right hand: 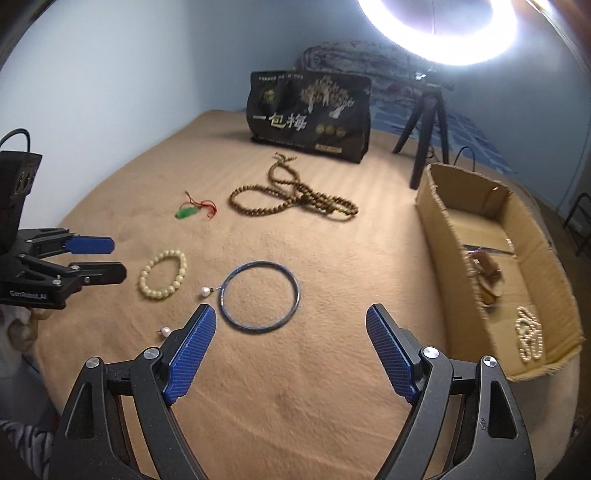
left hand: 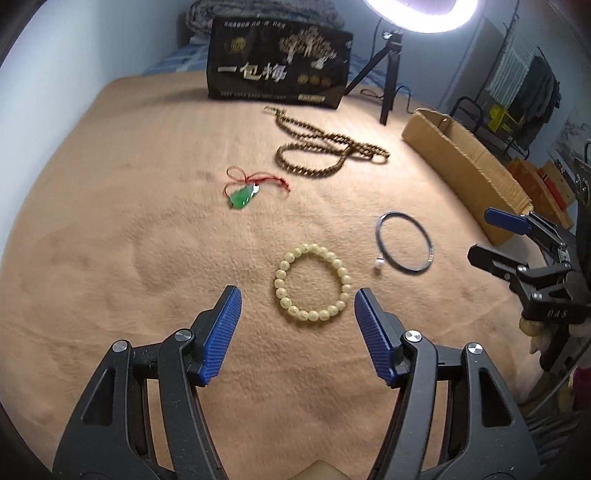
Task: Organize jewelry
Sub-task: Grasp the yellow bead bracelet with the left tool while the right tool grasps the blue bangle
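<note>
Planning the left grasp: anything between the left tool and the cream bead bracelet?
Nothing visible. The left tool is open, with the cream bead bracelet lying flat on the tan blanket just ahead of its tips. The blue bangle lies off to the right.

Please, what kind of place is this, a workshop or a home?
Probably a bedroom at home: the jewelry lies on a tan blanket like a bed cover, folded bedding sits behind, and clothes hang on a rack.

Blown-out ring light (right hand: 437, 29) glare overhead, soft blur, fisheye-warped dark corners.
</note>
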The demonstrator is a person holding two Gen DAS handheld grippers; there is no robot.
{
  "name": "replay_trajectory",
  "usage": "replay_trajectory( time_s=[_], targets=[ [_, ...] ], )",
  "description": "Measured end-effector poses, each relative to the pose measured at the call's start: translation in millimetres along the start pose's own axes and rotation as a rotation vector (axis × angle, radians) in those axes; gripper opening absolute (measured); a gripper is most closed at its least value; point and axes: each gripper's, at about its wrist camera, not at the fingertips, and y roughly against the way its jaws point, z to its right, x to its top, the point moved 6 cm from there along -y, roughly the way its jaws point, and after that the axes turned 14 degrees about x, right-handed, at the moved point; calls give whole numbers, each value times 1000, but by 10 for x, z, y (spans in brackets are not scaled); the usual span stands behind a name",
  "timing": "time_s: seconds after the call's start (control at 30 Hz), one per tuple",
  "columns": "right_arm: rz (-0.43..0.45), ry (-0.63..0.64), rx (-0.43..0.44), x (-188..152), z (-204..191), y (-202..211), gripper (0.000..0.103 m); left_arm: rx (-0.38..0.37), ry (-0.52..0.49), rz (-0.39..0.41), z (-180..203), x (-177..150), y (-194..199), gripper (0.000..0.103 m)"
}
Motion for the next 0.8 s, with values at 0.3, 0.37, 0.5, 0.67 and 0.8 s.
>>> replay_trajectory(
  time_s=[0.3, 0.37, 0.5, 0.67, 0.8],
  targets=[
    [-42, 50, 24, -45, -76, -321, 84, 0, -6, -31, 44, 13, -300, 50],
    [-50, 61, 28, -43, -106, -384, 84, 5, -13, -37, 66, 18, -337, 47],
    [-73, 91, 30, -32, -163, -525, 84, 28, -36, -31, 98, 22, -386, 39],
    [-108, 110, 16, -44, -155, -673, 84, 41, -36, -30, 76, 29, -416, 28],
    [-141, 101, 15, -57, -112, -768, 84, 47, -34, -28, 56, 39, -437, 17]
  ],
)
